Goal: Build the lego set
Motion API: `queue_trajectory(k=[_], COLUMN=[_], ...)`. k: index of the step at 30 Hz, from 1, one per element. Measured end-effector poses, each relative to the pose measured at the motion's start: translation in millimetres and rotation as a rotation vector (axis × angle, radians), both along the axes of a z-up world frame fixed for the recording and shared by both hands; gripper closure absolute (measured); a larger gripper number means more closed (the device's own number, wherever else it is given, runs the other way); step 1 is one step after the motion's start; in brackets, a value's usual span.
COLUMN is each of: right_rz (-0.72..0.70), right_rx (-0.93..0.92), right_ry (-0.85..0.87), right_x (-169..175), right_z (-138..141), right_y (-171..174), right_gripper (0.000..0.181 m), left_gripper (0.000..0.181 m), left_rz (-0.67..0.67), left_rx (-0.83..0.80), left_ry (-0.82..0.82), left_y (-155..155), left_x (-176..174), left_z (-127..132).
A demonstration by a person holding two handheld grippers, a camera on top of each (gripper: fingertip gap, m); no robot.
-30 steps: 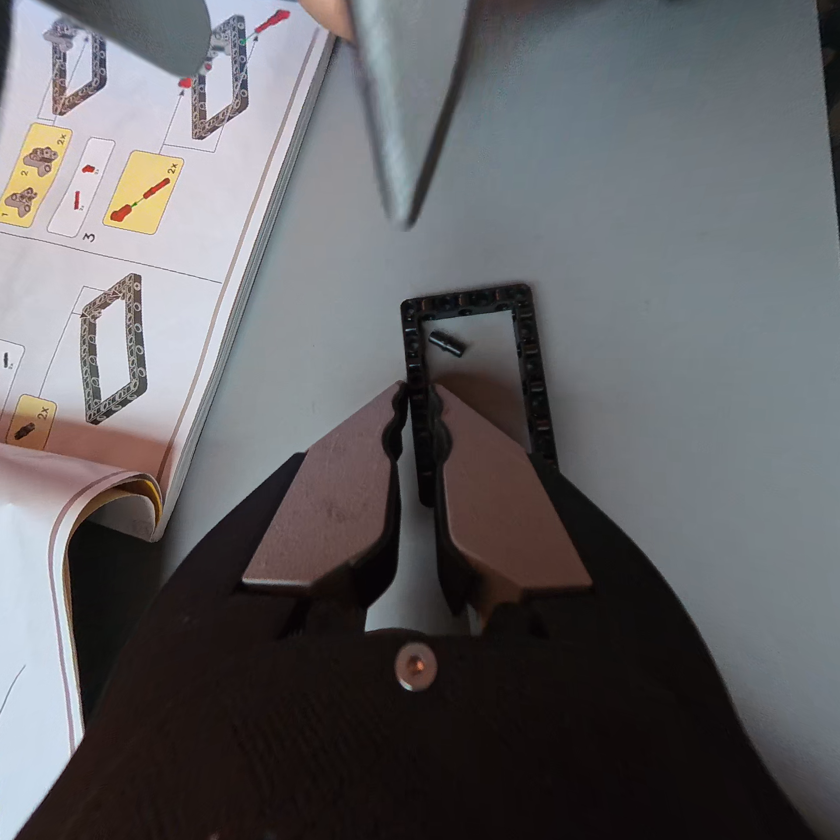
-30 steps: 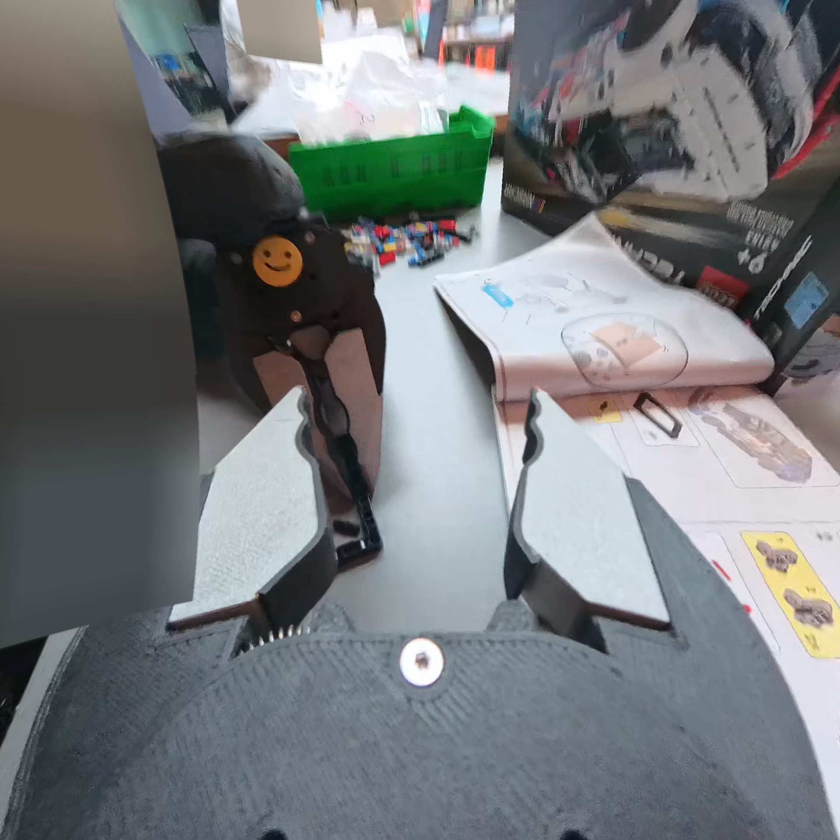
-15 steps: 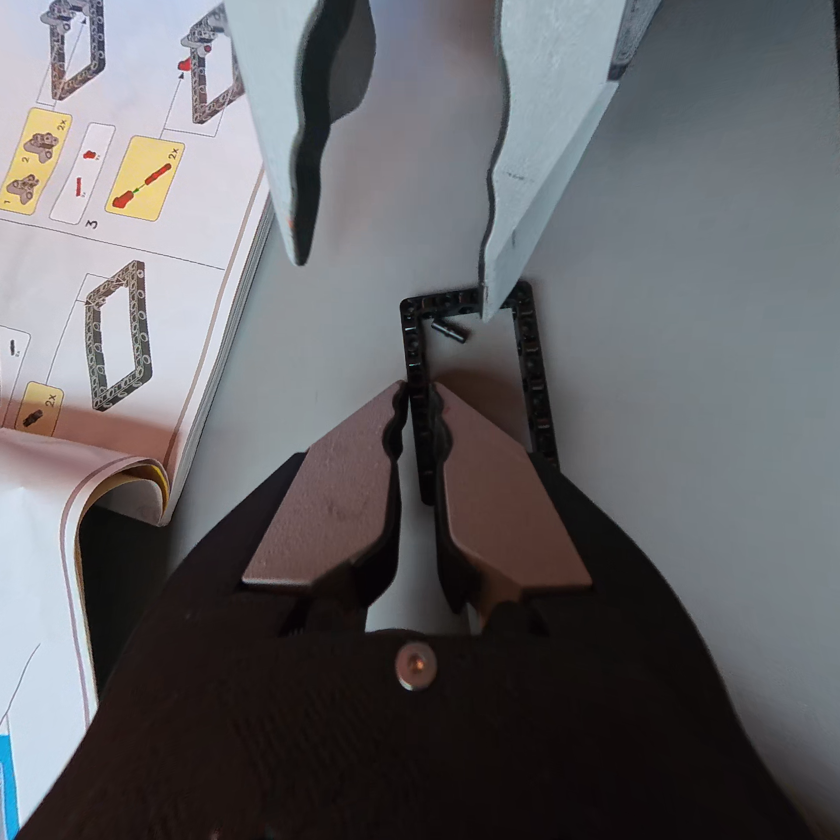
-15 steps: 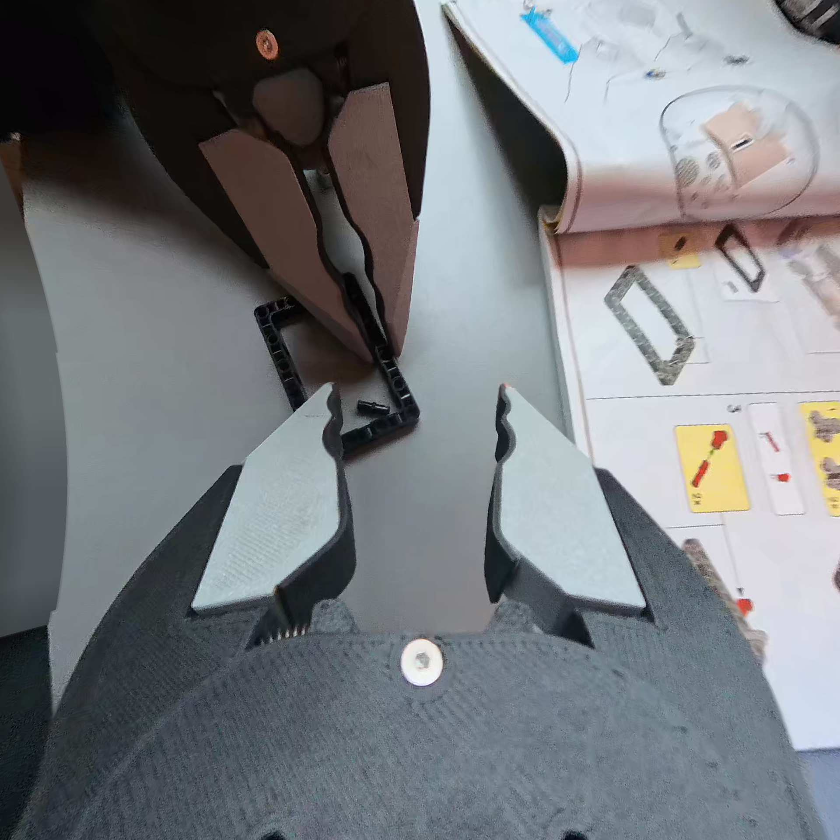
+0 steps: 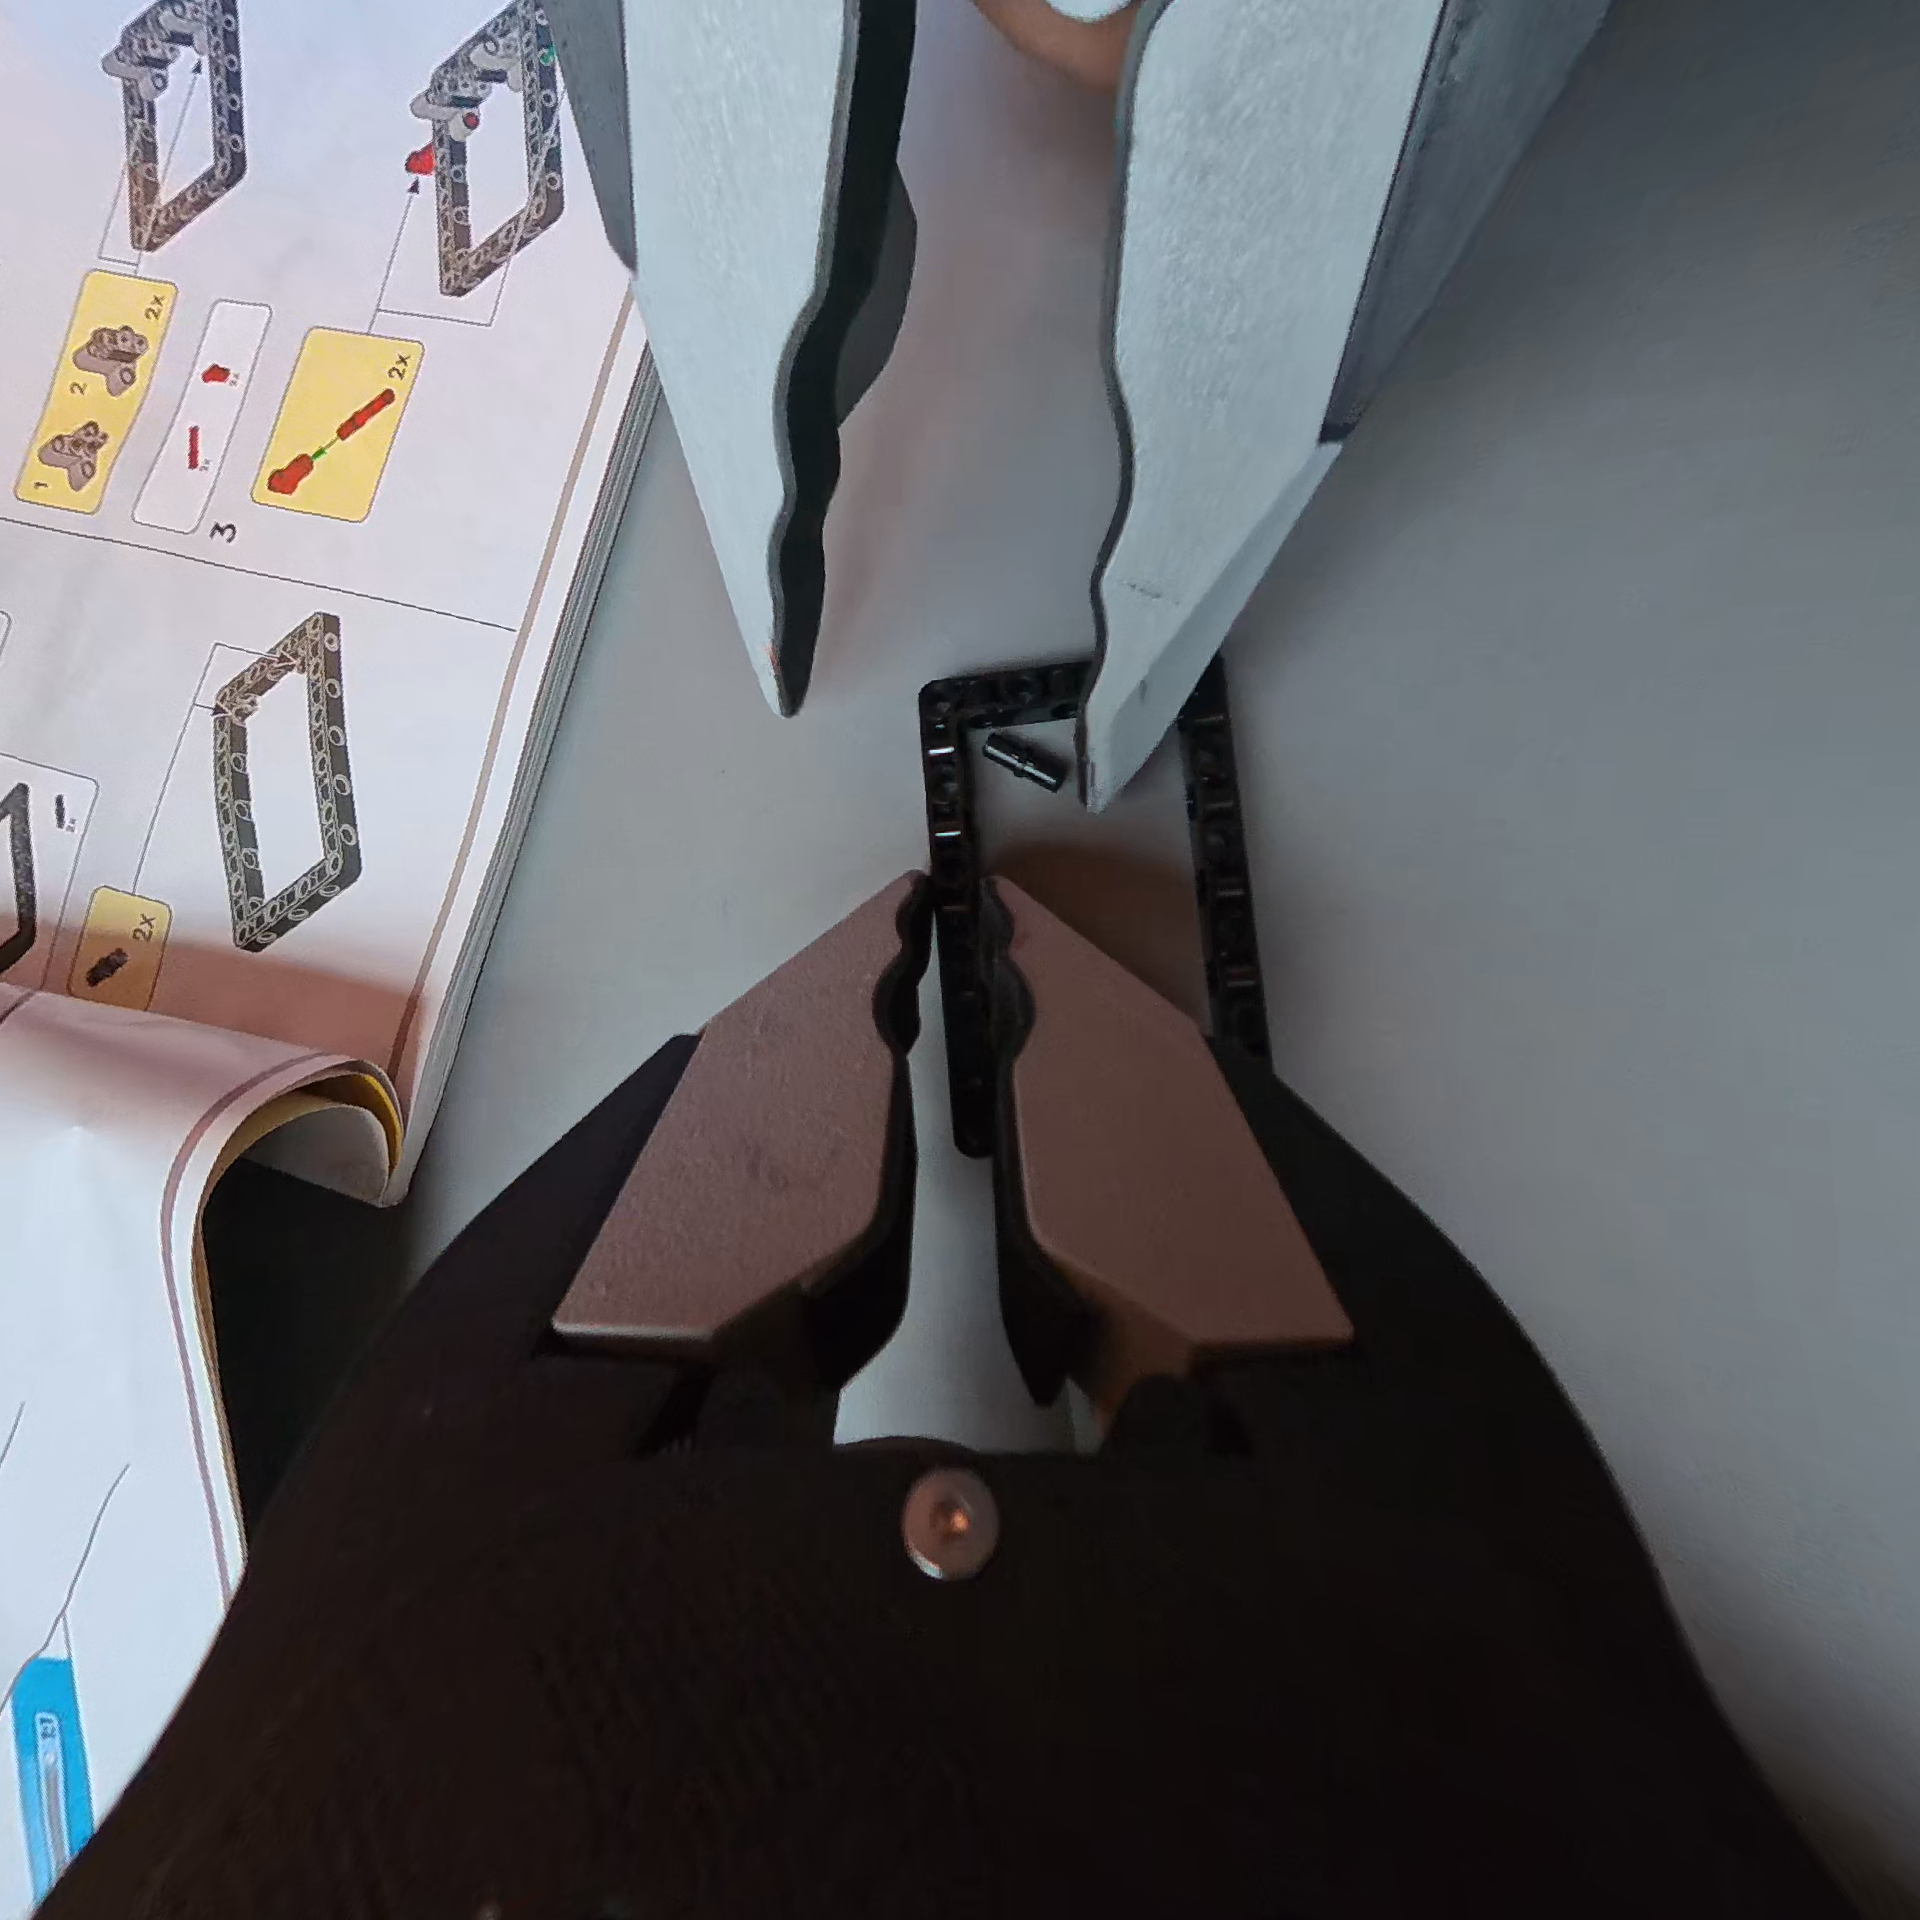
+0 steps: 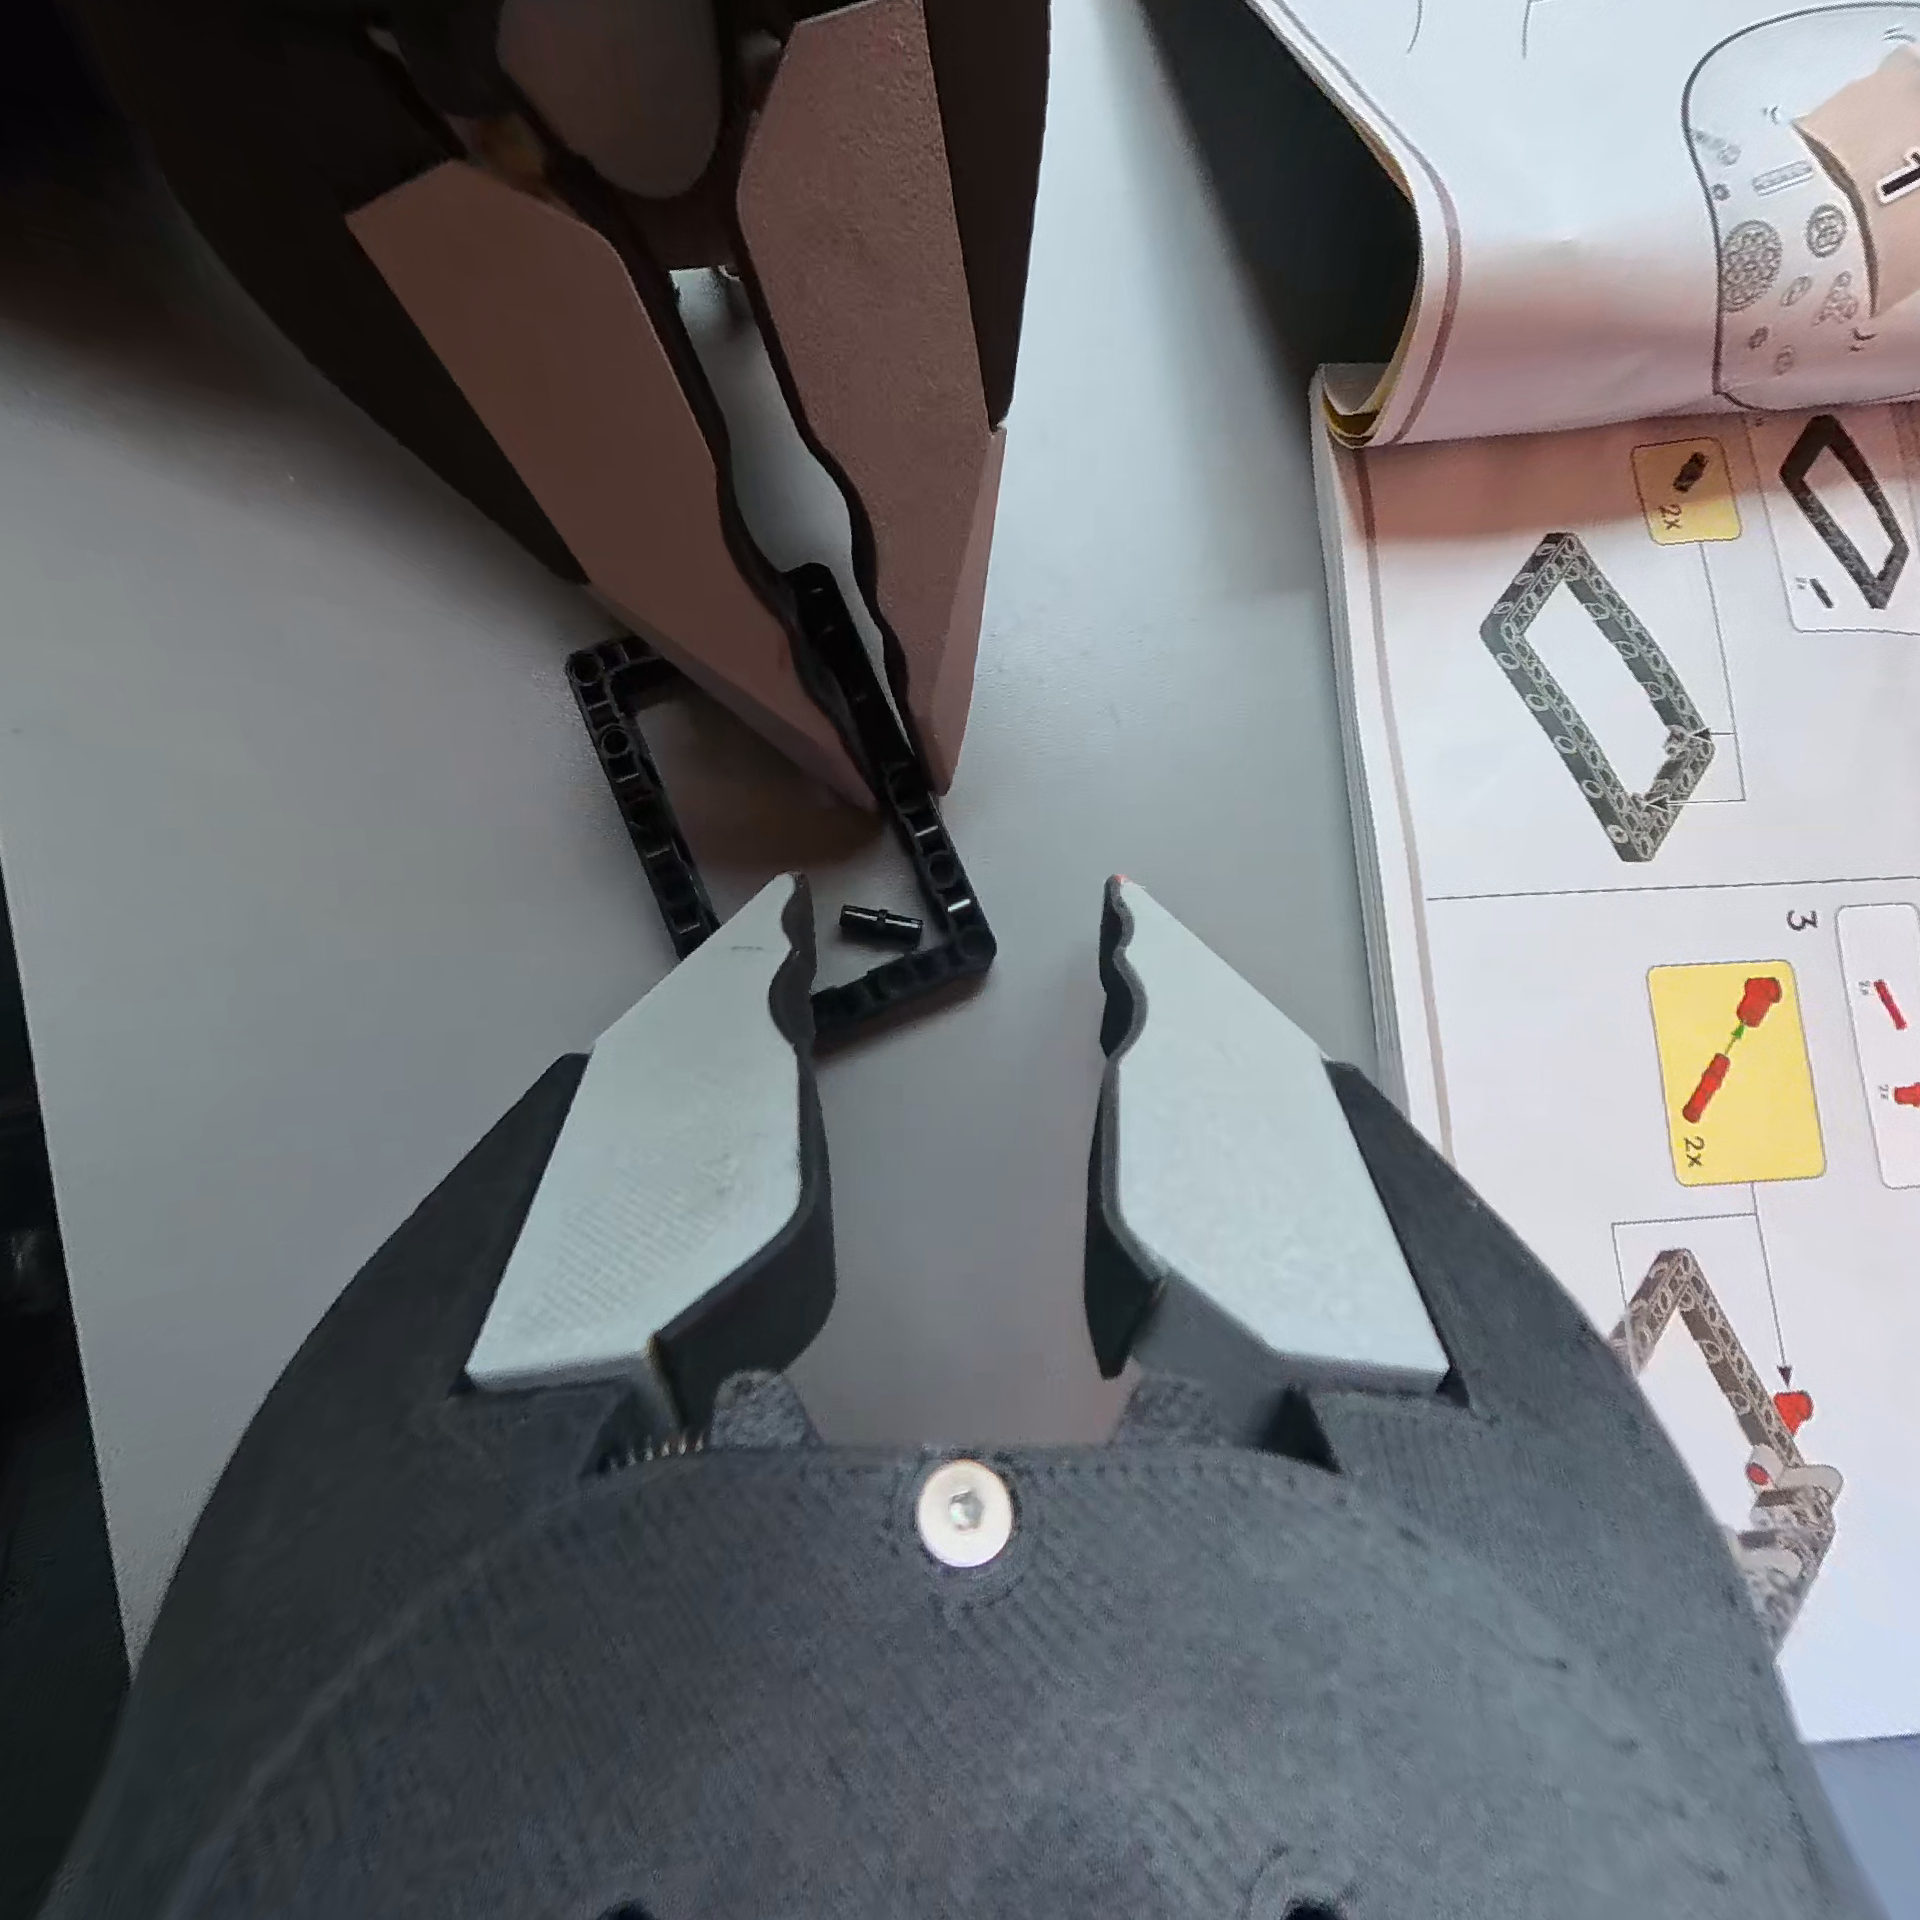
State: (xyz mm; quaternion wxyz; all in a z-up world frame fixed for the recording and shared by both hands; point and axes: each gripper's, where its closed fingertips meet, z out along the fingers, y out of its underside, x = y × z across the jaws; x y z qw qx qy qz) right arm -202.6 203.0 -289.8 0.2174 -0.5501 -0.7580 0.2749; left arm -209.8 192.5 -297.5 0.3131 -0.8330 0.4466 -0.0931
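A black rectangular frame (image 5: 1218, 883) lies flat on the grey table (image 5: 1558, 935). My left gripper (image 5: 958, 894), with brown fingers, is shut on one long side of the frame. A small black pin (image 5: 1023, 761) lies loose inside the frame near its far short side. My right gripper (image 6: 954, 894), with grey fingers, is open and empty, and hovers over that end of the frame (image 6: 634, 790). One grey fingertip (image 6: 774, 914) covers a frame corner, right beside the pin (image 6: 881, 923). The left gripper (image 6: 899, 790) faces it, and the right gripper also shows in the left wrist view (image 5: 940, 748).
An open instruction booklet (image 5: 312, 520) lies flat beside the frame, with a curled page at one end; it also shows in the right wrist view (image 6: 1558, 1039). The table's dark edge (image 6: 42, 1558) runs along the other side. My left and right fingertips are right by each other.
My right gripper has tilted down and moved in toward the frame, still open, until its fingers straddle the frame's end by the pin. My left gripper and the frame have not moved.
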Motion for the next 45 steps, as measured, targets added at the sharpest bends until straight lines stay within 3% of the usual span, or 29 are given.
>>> queue_trajectory(k=[10, 15, 29, 45], right_rz=[-0.012, 0.008, -0.012, -0.021], right_rx=[0.049, 0.020, 0.241, 0.226], right_ry=[-0.035, -0.021, 0.001, 0.032], right_x=[5, 5, 4, 1], right_z=[-7, -4, 0, 4], right_y=[9, 2, 19, 18], right_gripper=[0.138, 0.134, 0.139, 0.140], left_gripper=[0.175, 0.175, 0.175, 0.175], left_rz=[0.000, 0.000, 0.004, 0.017], left_rx=[0.008, 0.007, 0.009, 0.009], left_ry=[0.001, 0.001, -0.008, 0.022], left_y=[0, 0, 1, 1], left_x=[0, 0, 2, -5], left_z=[0, 0, 0, 0])
